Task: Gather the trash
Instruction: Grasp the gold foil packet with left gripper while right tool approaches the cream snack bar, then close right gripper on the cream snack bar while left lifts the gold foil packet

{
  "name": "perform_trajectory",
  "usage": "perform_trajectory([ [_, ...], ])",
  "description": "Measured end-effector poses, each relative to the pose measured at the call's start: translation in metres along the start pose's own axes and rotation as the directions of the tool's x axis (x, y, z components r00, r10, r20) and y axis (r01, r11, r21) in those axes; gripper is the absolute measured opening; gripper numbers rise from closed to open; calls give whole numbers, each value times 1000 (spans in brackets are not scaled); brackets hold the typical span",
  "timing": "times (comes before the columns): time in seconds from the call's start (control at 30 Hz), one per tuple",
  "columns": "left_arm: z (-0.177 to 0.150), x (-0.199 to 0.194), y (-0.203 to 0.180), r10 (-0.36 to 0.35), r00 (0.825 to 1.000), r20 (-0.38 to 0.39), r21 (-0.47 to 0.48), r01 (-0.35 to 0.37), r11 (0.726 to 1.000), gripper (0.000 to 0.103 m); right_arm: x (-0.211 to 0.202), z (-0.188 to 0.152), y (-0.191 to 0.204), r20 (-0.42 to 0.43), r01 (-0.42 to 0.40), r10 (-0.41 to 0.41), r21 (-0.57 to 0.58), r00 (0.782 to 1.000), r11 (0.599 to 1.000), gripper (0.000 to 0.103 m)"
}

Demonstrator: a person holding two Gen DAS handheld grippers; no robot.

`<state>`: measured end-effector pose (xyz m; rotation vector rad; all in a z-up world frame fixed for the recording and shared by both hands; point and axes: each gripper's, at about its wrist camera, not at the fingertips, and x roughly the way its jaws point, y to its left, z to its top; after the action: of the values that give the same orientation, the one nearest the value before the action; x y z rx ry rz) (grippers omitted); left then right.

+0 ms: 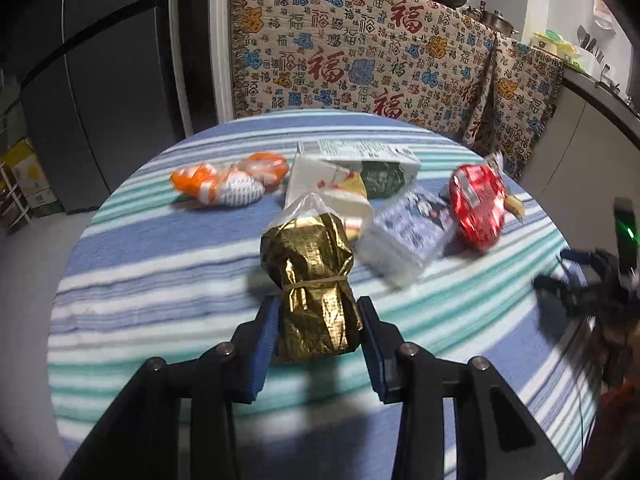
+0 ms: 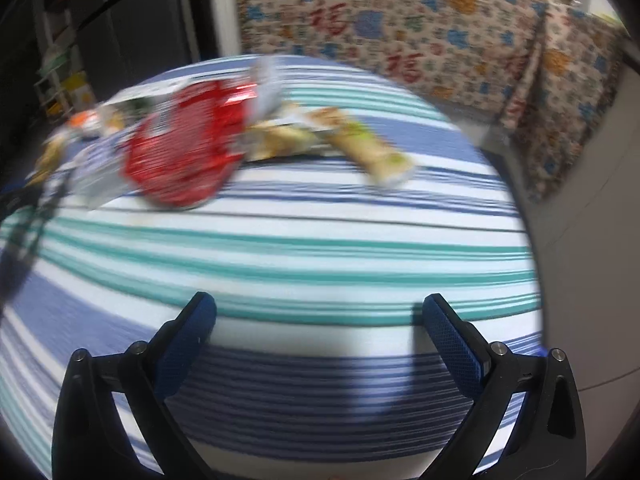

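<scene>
Left gripper (image 1: 319,322) clamped on gold packet (image 1: 314,286), above striped cloth (image 1: 160,248); orange wrapper (image 1: 224,182), carton (image 1: 352,172), red wrapper (image 1: 476,206) beyond; right gripper (image 2: 320,332) fingers apart, empty.

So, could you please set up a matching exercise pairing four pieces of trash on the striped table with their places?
Things:
1. gold foil packet
2. red wrapper
3. orange and white wrapper
4. white carton

Places:
A. far left of the pile
B. between the left gripper's pads
C. right end of the pile
D. lying behind the gold packet

Pairs: 1-B, 2-C, 3-A, 4-D
</scene>
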<state>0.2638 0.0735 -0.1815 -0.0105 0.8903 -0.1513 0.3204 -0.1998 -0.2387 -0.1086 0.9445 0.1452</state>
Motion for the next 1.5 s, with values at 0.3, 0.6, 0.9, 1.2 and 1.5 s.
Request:
perform_trajectory([
  [0.3,-41,-7,-30,-7,999,-42,13,8,1000,40,30,38,-54,-31,-37,38,6,999,999,99],
  [0.6,-48,-5,-44,45,999,1,70,-45,997,41,48,70,-34,26,-71,73,-76,997,995,75],
  [0.9,-49,-4,-48,81,997,11,41,-81,996,41,16,37,-36,-32,-14,14,21,999,1000,41],
  [1.2,-61,-6,-53,77,996,-36,22,-76,997,48,-42,-31,17,-76,-48,49,7,996,999,41],
  [1.5,-80,-29,-56,-39,997,-68,64,44,997,59,-69,-51,42,-78,-177,170,-98,982,979,85],
])
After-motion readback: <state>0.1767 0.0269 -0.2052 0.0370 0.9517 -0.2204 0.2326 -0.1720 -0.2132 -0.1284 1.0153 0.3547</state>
